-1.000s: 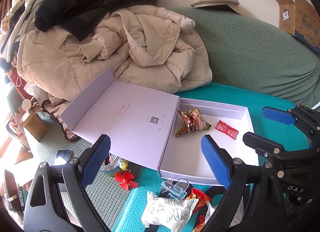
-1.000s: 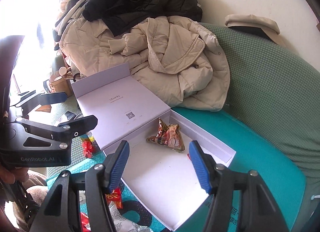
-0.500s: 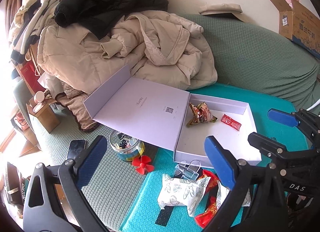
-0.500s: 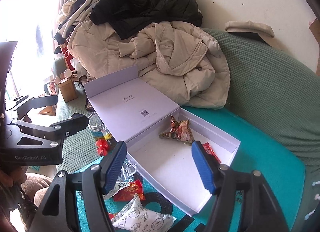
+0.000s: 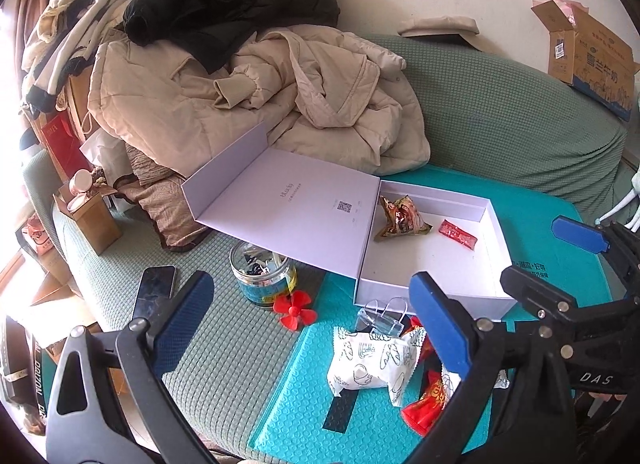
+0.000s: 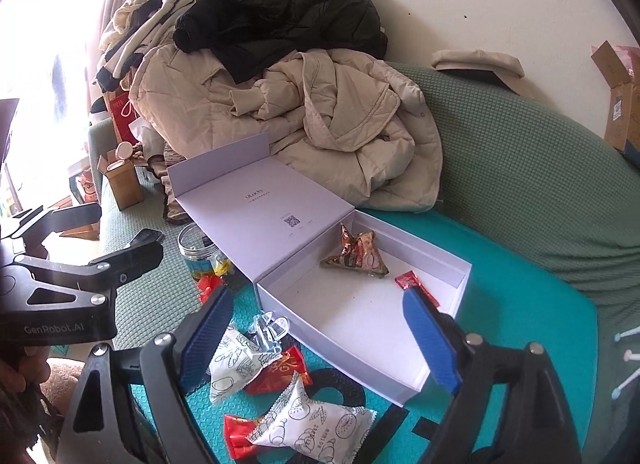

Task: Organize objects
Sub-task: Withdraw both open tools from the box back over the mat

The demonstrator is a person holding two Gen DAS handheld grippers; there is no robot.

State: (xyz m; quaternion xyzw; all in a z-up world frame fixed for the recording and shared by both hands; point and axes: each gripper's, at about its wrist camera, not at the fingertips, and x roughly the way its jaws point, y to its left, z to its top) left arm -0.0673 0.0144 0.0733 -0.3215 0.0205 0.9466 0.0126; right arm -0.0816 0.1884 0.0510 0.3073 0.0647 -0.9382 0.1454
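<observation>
The white box [image 6: 362, 320] is lying open on the teal mat [image 5: 540, 220], holding a crumpled snack packet [image 6: 356, 254] and a red sachet [image 6: 412, 284]; its lid is reading "uLucky". The left gripper [image 5: 312, 320] is gaping empty; the right gripper [image 6: 320, 338] is spreading, empty, above loose packets near the box.

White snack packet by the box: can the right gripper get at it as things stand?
Probably yes. The white snack packet lies uncovered on the teal mat, just ahead of the right gripper, whose jaws are opening and empty. Only a red wrapper overlaps one edge.
</observation>
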